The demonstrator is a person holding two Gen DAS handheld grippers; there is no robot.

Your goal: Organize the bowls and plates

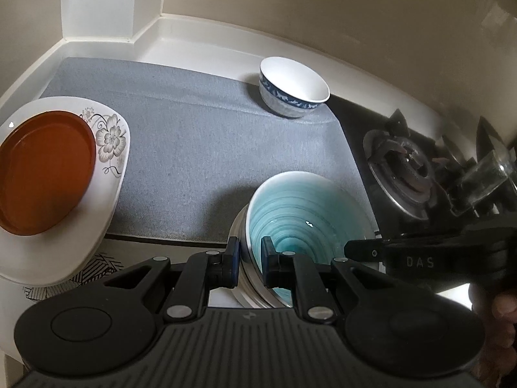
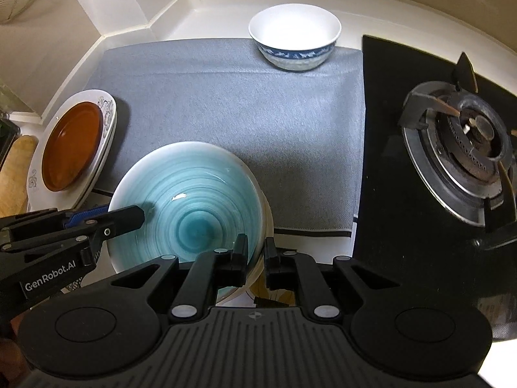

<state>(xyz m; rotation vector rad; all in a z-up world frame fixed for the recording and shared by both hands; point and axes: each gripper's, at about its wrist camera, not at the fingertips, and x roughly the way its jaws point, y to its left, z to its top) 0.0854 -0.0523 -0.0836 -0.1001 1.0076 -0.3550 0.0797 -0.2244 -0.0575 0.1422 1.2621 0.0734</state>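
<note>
Grey-matted counter point(image 2: 226, 103): you pinch the turquoise glazed bowl point(image 2: 190, 200) with both claws, left gripper point(image 1: 251, 253) and right gripper point(image 2: 256, 255); the blue-banded white bowl point(image 2: 294, 37) waits unstacked.

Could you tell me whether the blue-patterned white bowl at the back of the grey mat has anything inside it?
No, the blue-patterned white bowl shows a bare white interior in the right wrist view, standing upright on the grey mat.

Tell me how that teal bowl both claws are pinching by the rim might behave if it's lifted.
The teal bowl looks like glazed ceramic, so probably stiff, fairly heavy and breakable. Its glossy rim may slip in the left claw and right claw. Held at opposite sides, it should stay level if both rise together.
</note>
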